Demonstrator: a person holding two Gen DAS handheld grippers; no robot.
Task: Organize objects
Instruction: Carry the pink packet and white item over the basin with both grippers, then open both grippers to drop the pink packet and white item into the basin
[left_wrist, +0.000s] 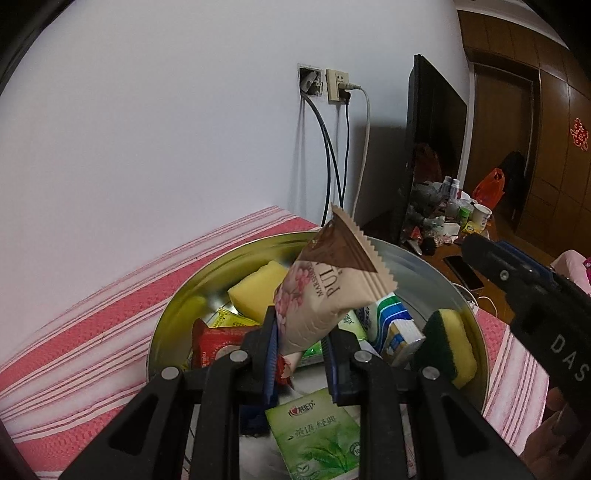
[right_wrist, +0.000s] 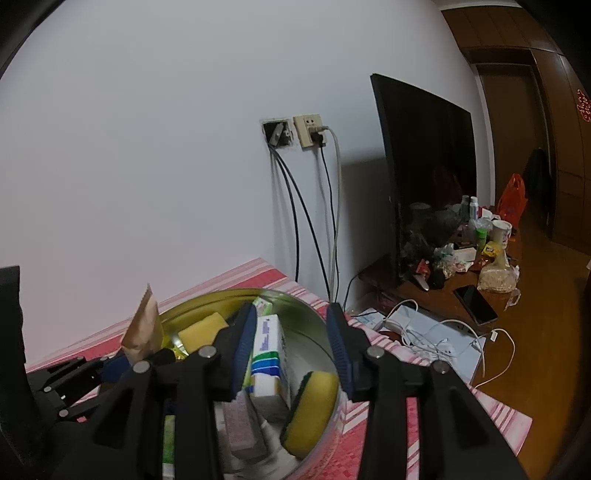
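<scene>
the landmark here is the round silver metal basin (left_wrist: 177, 295), which sits on a red-and-white striped cloth (left_wrist: 74, 332).

the left gripper (left_wrist: 301, 345) is clamped on a beige, pink-flowered snack packet with a brown zigzag-edged top (left_wrist: 325, 291); the packet stands tilted above the middle of the basin, its top leaning toward the far rim.

inside the basin, a plain yellow sponge (left_wrist: 255, 291) lies toward the far side, with a red foil packet (left_wrist: 218, 339) at the left wall. a white box with blue and green stripes (left_wrist: 391, 325) leans toward the right, and a yellow sponge with a dark green scouring face (left_wrist: 450, 343) stands on edge against the right wall. a light green tissue pack with a tea-leaf print (left_wrist: 317, 439) lies at the near side, under the left gripper.

the right gripper (right_wrist: 291, 350) hangs over the right part of the basin. its blue-padded fingers (right_wrist: 340, 347) stand apart and grip nothing; the striped box and the green-faced sponge show between them, lower down inside the basin.
</scene>
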